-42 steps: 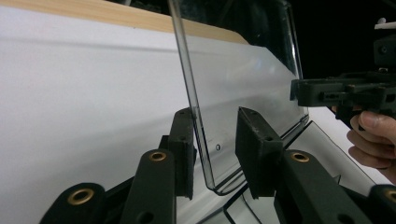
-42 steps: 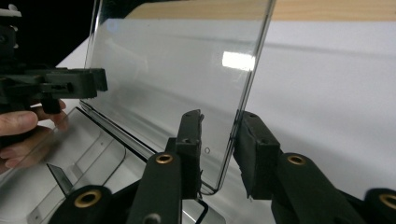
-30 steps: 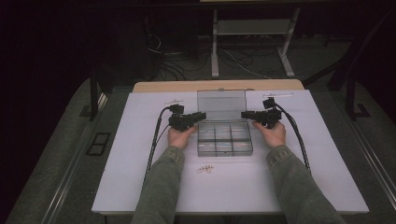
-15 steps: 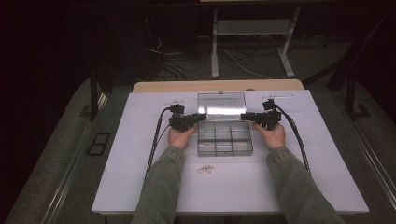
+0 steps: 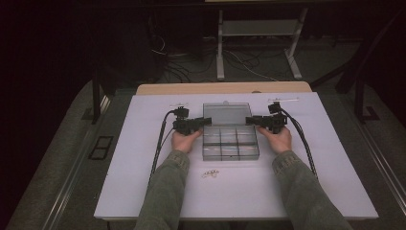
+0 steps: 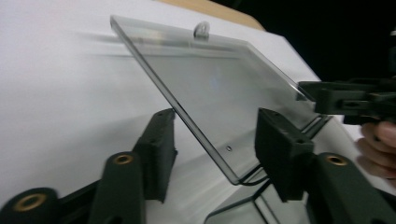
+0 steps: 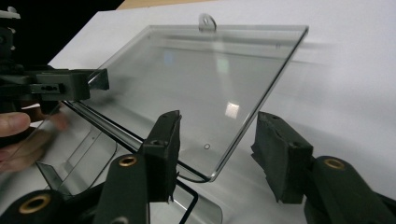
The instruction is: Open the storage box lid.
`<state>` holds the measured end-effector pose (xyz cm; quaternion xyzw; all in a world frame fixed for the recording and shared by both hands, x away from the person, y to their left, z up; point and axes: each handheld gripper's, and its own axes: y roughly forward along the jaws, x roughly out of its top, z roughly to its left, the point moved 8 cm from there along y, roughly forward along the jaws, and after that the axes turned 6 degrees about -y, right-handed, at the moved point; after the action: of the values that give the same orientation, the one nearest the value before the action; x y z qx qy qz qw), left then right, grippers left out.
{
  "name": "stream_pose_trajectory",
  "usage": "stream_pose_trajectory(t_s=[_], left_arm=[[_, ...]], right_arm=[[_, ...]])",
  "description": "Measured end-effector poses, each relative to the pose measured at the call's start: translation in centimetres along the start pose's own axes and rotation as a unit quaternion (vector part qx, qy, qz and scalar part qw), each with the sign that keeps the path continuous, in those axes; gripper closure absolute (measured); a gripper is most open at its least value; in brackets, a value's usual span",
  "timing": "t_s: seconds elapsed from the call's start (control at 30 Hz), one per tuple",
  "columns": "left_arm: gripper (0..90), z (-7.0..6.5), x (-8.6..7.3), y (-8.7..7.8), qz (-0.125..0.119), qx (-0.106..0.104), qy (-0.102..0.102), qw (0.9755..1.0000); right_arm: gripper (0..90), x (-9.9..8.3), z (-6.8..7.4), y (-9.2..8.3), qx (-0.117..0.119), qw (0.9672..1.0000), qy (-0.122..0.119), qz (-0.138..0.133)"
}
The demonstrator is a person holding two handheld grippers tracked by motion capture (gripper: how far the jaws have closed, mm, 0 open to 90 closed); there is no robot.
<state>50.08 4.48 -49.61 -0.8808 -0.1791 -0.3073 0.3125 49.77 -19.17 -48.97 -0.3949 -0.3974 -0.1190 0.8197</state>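
Table (image 5: 143, 191): white top, the largest item, with a bare wooden strip along its far edge. Box (image 5: 230, 143): clear plastic, divided into compartments, at the middle of the table between the person's two hands; long axis runs left to right. Lid (image 5: 227, 113): clear, hinged along the far side of the box, swung up and back so that it leans away toward the far edge, a small hang tab (image 6: 202, 29) at its free edge; the compartments lie uncovered. Left gripper (image 5: 200, 122): at the left end of the lid near the hinge, pointing right. In the left gripper view the lid's side edge (image 6: 196, 126) passes through the gap with daylight on both sides, neither pad pressing it; the jaws have just been opening and now stand apart, gripping nothing. Right gripper (image 5: 253, 120): mirror position at the right end, pointing left. In the right gripper view the lid's edge (image 7: 243, 135) runs between the jaws, clear of both pads; these jaws too have just been opening and hold nothing. Key relation: the lid lies straight ahead of each gripper, inside its spread jaws, each hand equally near its own end, so either could close on it or draw outward along the long axis; by judgement the lid stands open unaided and the release is nearly complete. Small parts (image 5: 210, 174): a little pale cluster on the table near of the box, between the sleeves, too small to identify.
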Motion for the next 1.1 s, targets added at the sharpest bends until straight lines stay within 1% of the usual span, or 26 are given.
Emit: stream_pose_trajectory(t_s=[0.07, 0.17, 0.23, 0.27, 0.3, 0.37, 0.4, 0.47, 0.5, 0.53, 0.57, 0.6, 0.7, 0.73, 0.87, 0.9, 0.93, 0.97, 1.1], left_arm=[[46.4, -0.1, 0.1, -0.1, 0.0, 0.001, 0.001, 1.0], [44.4, -0.2, 0.1, -0.2, 0.0, 0.004, 0.01, 0.9999], [41.5, -0.4, 0.1, -0.3, -0.001, -0.003, 0.014, 0.9999], [40.2, -0.5, 0.1, -0.4, -0.001, -0.004, 0.016, 0.9999], [38.6, -0.5, 0.2, -0.5, -0.001, -0.001, 0.019, 0.9998], [33.0, -0.8, 0.3, -0.6, -0.006, 0.0, 0.022, 0.9997], [30.4, -1.0, 0.4, -0.8, -0.007, -0.003, 0.022, 0.9997], [24.1, -1.3, 0.7, -0.9, -0.013, -0.005, 0.015, 0.9998], [21.1, -1.5, 0.7, -1.0, -0.014, -0.005, 0.013, 0.9998], [18.3, -1.7, 0.8, -1.1, -0.014, -0.011, 0.015, 0.9997], [13.3, -1.9, 0.8, -1.2, -0.015, -0.012, 0.018, 0.9997], [11.0, -2.1, 0.8, -1.2, -0.014, -0.011, 0.021, 0.9996], [1.3, -2.6, 0.6, -1.4, -0.004, -0.018, 0.028, 0.9995], [0.0, -2.8, 0.5, -1.5, 0.0, -0.019, 0.03, 0.9994], [0.0, -3.4, 0.3, -2.1, 0.011, -0.012, 0.052, 0.9985], [0.0, -3.5, 0.3, -2.3, 0.011, -0.012, 0.057, 0.9982], [0.0, -3.5, 0.3, -2.3, 0.011, -0.012, 0.057, 0.9982], [0.0, -3.7, 0.2, -2.7, 0.01, -0.017, 0.057, 0.9981], [0.0, -4.2, -0.2, -3.5, 0.012, -0.026, 0.066, 0.9974]], right_arm=[[46.7, -0.1, -0.1, 0.0, -0.001, 1.0, 0.004, 0.001], [42.9, -0.1, -0.2, 0.0, -0.007, 1.0, 0.0, 0.003], [36.6, 0.0, -0.3, -0.1, -0.021, 0.9998, -0.004, 0.006], [31.5, 0.0, -0.3, -0.2, -0.023, 0.9997, -0.009, 0.005], [27.4, 0.0, -0.3, -0.4, -0.023, 0.9997, -0.011, 0.007], [18.8, 0.1, -0.3, -0.7, -0.027, 0.9995, -0.013, 0.009], [17.0, 0.1, -0.3, -1.0, -0.029, 0.9994, -0.016, 0.01], [12.1, 0.3, 0.0, -1.6, -0.029, 0.9993, -0.023, 0.008], [11.7, 0.4, 0.1, -1.9, -0.03, 0.9992, -0.027, 0.005], [10.0, 0.5, 0.3, -2.2, -0.031, 0.9991, -0.029, 0.004], [5.4, 0.6, 0.5, -2.5, -0.029, 0.9991, -0.031, 0.002], [0.3, 0.6, 0.7, -2.8, -0.029, 0.999, -0.034, 0.004], [0.4, 0.4, 1.5, -3.7, -0.026, 0.9986, -0.046, 0.003], [0.4, 0.4, 1.7, -4.0, -0.023, 0.9985, -0.05, 0.002], [0.4, 0.2, 2.7, -5.2, -0.016, 0.998, -0.061, -0.005], [0.4, 0.1, 2.9, -5.5, -0.015, 0.9978, -0.065, -0.006], [0.4, 0.0, 3.1, -5.8, -0.014, 0.9974, -0.07, -0.007], [0.4, -0.1, 3.4, -6.1, -0.013, 0.9972, -0.074, -0.007], [0.4, -0.6, 4.3, -7.2, -0.012, 0.9955, -0.094, -0.01]])
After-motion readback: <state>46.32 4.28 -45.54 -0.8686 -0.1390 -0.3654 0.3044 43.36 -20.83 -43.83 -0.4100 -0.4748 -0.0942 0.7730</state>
